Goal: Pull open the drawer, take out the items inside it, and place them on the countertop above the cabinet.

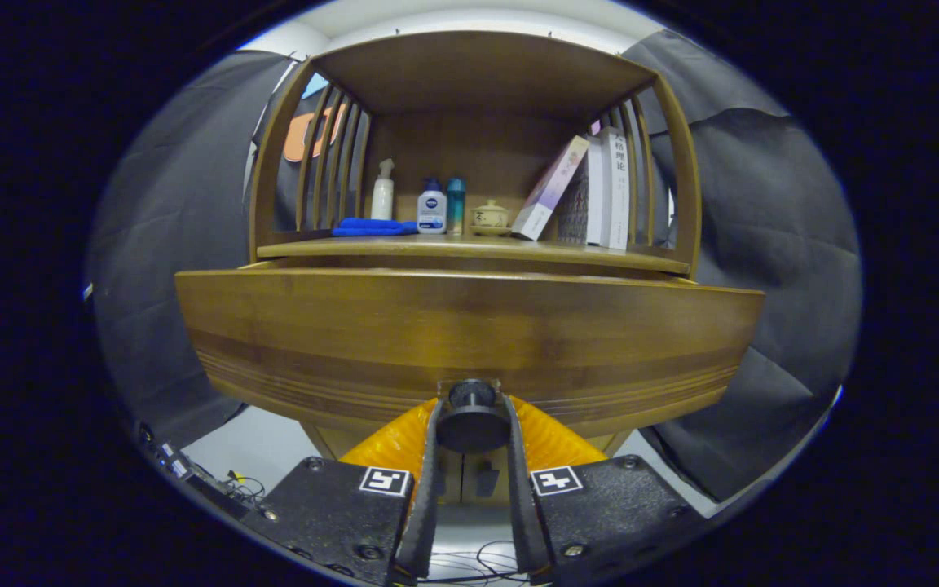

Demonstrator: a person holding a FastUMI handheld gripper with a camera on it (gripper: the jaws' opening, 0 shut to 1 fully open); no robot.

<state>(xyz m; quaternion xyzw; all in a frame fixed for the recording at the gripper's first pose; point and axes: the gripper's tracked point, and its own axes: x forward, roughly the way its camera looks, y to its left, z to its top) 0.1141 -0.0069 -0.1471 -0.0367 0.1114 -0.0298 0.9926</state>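
My claw is clamped on the round dark knob of the brown wooden drawer — both fingers press its sides. The drawer front juts out beyond the worktop edge above, where bottles, a blue cloth and books stand.

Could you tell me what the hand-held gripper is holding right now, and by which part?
The hand-held gripper grips the drawer by its round knob, one finger on each side.

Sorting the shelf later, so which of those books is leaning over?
The pale book with the pinkish cover, leftmost, tilts against upright white books. Gripper grips the drawer knob.
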